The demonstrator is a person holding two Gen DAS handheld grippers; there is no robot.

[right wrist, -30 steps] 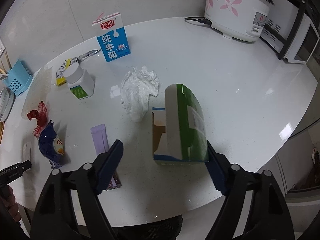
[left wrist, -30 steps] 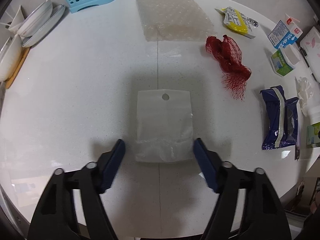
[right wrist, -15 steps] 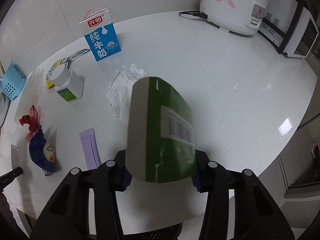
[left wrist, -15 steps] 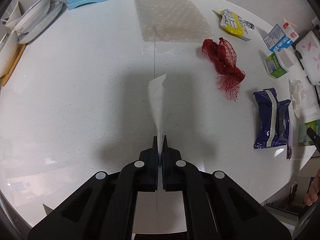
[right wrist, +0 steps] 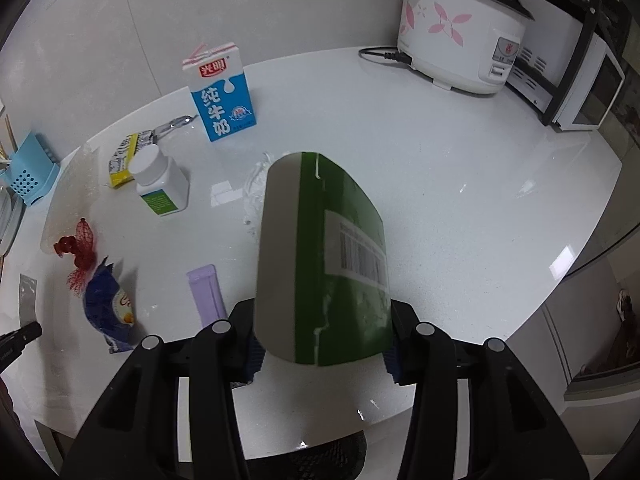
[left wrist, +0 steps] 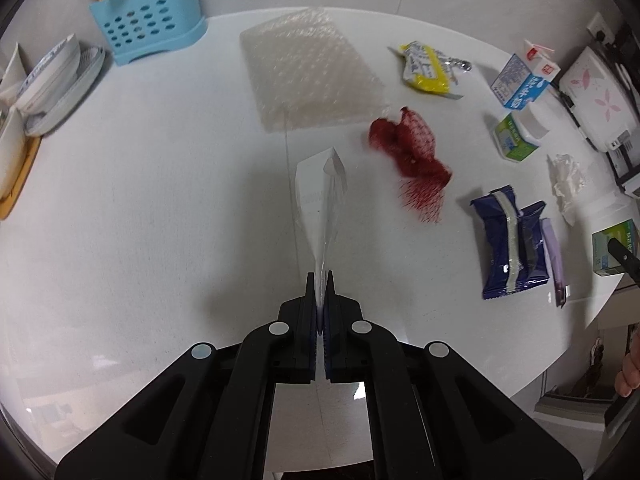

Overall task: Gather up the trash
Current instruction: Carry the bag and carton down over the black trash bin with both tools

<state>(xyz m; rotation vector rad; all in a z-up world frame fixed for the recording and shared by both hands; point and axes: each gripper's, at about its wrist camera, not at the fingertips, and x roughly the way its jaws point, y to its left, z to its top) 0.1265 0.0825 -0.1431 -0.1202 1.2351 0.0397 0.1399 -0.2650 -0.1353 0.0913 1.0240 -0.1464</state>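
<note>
Both grippers are now carrying trash up off the counter.
The left gripper point(left wrist: 320, 280), open a second ago, is pinching the clear plastic bag point(left wrist: 320, 196) and lifting it edge-on; the right gripper point(right wrist: 320, 344), having closed in, is clamping the green carton point(right wrist: 320, 264) and raising it.

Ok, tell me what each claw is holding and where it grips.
Left claw: clear plastic bag, pinched flat at its near end. Right claw: green and white carton, clamped across its two sides at the near end.
</note>
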